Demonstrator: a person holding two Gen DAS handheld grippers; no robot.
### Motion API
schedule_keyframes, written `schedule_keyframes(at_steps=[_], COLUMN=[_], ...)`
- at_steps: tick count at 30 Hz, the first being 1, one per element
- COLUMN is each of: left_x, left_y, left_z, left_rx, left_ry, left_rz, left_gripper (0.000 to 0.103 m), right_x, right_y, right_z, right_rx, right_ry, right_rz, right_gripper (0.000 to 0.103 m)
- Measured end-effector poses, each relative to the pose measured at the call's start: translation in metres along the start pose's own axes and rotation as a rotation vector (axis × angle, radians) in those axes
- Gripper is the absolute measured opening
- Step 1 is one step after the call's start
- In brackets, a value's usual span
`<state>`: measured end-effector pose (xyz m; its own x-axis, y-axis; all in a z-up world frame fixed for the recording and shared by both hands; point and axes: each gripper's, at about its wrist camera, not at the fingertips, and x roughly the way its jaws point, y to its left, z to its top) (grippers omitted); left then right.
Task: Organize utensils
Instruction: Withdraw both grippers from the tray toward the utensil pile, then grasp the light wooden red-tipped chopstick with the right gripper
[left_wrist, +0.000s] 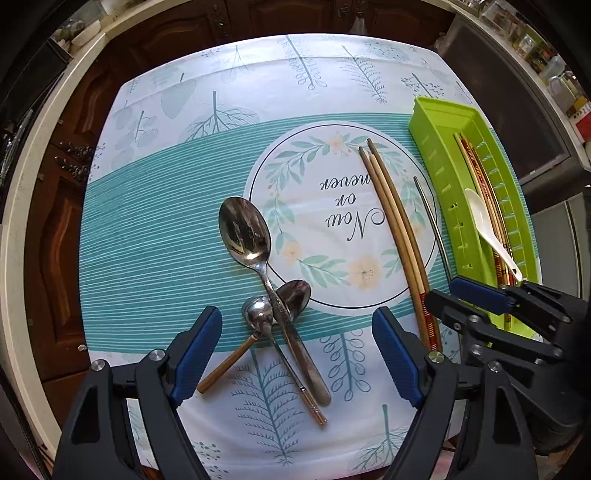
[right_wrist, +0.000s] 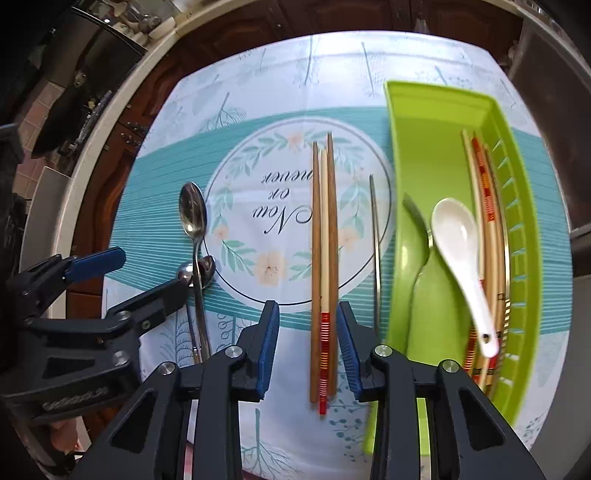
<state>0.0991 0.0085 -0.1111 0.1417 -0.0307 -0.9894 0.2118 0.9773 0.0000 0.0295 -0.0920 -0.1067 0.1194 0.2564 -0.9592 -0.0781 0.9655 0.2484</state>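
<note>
Right wrist view: my right gripper (right_wrist: 308, 350) hangs over the bundle of wooden chopsticks with red-and-gold banded ends (right_wrist: 324, 266); I count three sticks, lying parallel on the printed wreath.
Step in hand: I judge it to be picking up these chopsticks for the lime-green slotted plastic tray (right_wrist: 410, 122).
Right gripper state: part-open, blue pads either side of the banded ends, not pressing them; I hold nothing here.
Doing it well: I would lower until the pads bracket all three sticks at the banded part, close squarely so none rolls out, lift level, then lay them lengthways beside the ones in the tray.
Risk: I think one stick may slip free, as they are round and loosely bunched.
Thin metal rod: a single slim steel chopstick (right_wrist: 376, 243) lies just beside the tray's near wall, apart from the bundle.
Tray contents: a white ceramic soup spoon (right_wrist: 458, 243), several banded chopsticks (right_wrist: 487, 206) along the slotted side, and a blurred fork-like piece I cannot make out.
Left wrist view: my left gripper (left_wrist: 297, 354) stands wide, empty, above a crossed heap of spoons.
Spoon heap: a large polished steel tablespoon (left_wrist: 245, 229) lies over two smaller steel spoons (left_wrist: 258, 314), one with a gold-toned handle.
Surface: a white and teal leaf-print tablecloth (left_wrist: 155, 229) covers it; tray at its right edge.
</note>
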Motion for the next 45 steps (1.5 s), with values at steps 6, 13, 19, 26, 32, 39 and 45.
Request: schedule_keyframes(at_steps=[6, 13, 19, 26, 32, 39, 45], left_x=[0.014, 0.027, 0.031, 0.032, 0.032, 0.029, 0.026], left_y=[0.014, 0.022, 0.022, 0.023, 0.024, 0.019, 0.02], left_z=[0.002, 0.006, 0.007, 0.009, 0.01, 0.01, 0.012], left_rx=[0.022, 0.031, 0.037, 0.032, 0.023, 0.039, 0.021], left_ry=[0.013, 0.033, 0.037, 0.038, 0.038, 0.04, 0.038], left_rz=[-0.043, -0.084, -0.103, -0.109, -0.117, -0.118, -0.119], left_gripper=[0.082, 0.082, 0.082, 0.082, 0.082, 0.082, 0.082], right_x=[0.039, 0.057, 0.064, 0.07, 0.066, 0.071, 0.071], right_y=[0.004, 0.01, 0.012, 0.025, 0.013, 0.014, 0.026], right_z=[0.002, 0.009, 0.012, 0.015, 0.014, 0.014, 0.015], right_rx=[0.029, 0.021, 0.032, 0.01, 0.068, 0.02, -0.033], right_ry=[0.041, 0.042, 0.07, 0.075, 0.062, 0.073, 0.076], right_rz=[-0.048, -0.107, -0.072, -0.021, 0.023, -0.015, -0.048], right_gripper=[0.026, 0.023, 0.022, 0.022, 0.02, 0.012, 0.011])
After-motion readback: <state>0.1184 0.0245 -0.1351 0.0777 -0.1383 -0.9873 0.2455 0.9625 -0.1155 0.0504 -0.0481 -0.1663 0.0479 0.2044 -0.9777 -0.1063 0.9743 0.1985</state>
